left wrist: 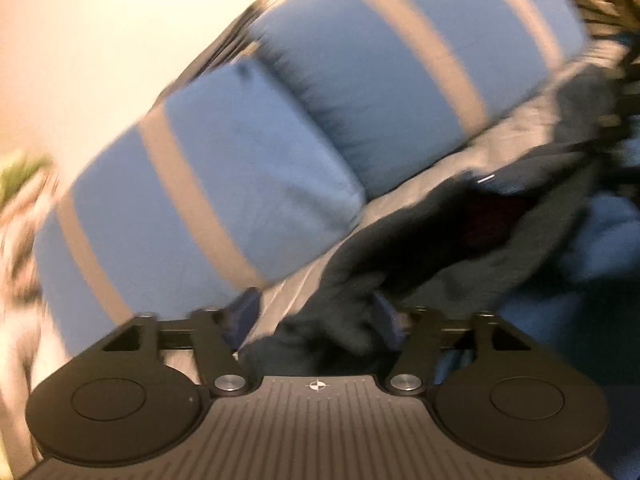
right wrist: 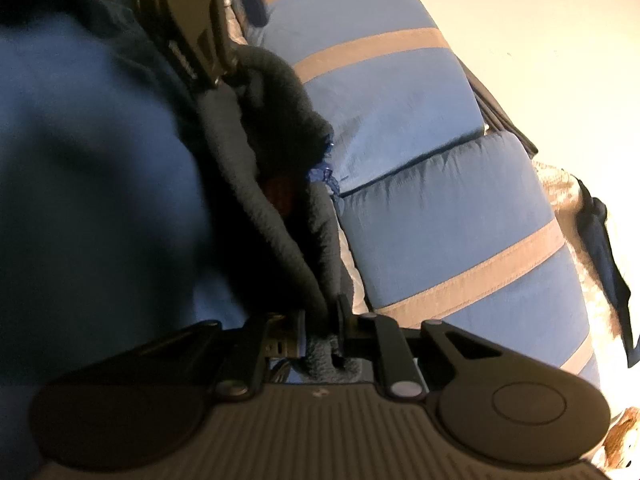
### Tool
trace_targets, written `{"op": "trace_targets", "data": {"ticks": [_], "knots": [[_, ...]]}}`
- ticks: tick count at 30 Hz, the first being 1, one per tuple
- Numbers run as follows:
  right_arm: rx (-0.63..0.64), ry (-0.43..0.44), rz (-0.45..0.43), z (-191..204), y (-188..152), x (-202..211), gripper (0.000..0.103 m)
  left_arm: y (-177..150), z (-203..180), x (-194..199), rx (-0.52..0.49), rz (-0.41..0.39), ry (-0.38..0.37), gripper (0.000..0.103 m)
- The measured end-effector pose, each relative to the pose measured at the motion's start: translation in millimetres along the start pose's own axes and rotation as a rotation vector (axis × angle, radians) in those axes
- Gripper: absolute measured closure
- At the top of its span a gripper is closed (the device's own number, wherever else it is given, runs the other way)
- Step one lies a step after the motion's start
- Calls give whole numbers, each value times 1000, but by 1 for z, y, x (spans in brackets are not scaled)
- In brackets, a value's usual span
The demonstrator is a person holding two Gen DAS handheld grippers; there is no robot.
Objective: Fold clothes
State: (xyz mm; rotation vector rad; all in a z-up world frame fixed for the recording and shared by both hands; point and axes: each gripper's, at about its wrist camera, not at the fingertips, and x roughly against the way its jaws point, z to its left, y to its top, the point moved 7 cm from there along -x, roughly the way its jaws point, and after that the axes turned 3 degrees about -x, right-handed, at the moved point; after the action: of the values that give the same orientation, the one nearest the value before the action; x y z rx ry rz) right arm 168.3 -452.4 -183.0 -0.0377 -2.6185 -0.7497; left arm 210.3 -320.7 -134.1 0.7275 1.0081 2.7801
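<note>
Fleece garment (right wrist: 276,184) lying along sofa seat, running beside striped blue cushions (right wrist: 420,120). R gripper (right wrist: 320,332) pinching near edge of fleece, jaws closed on it. L gripper (left wrist: 316,320) jaws spread wide, fleece bunching between, not clamped. R hand nearer.

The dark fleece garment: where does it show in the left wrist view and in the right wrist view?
Left wrist: dark fleece garment, lower centre to right, running up from the open left gripper.
Right wrist: dark fleece garment, centre, clamped in the right gripper.
Shared landmark: blue striped cushions.
</note>
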Motion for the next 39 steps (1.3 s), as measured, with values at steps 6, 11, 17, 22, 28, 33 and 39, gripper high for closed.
{"op": "trace_targets", "data": {"ticks": [6,11,17,22,28,33,39], "knots": [[-4,4,-4,-4,3,-4,88,10,-40,27,-346,-109,-143,21],[-3,11,-7,-3,2,-3,88,4,-59,7,-548,-114,-100,20],[23,11,-14,-1,2,-3,88,-3,-64,-16,-677,-114,-86,20],[145,10,-20,16,1,0,88,0,-59,-24,-727,-117,-113,20],[209,29,-23,23,-1,0,89,-3,-54,-30,-735,-80,-195,20],[206,29,-24,22,0,0,87,-8,-53,-25,-655,-22,-243,80],[113,-7,-24,8,6,-4,49,-23,-68,-2,-705,-94,-127,88]]}}
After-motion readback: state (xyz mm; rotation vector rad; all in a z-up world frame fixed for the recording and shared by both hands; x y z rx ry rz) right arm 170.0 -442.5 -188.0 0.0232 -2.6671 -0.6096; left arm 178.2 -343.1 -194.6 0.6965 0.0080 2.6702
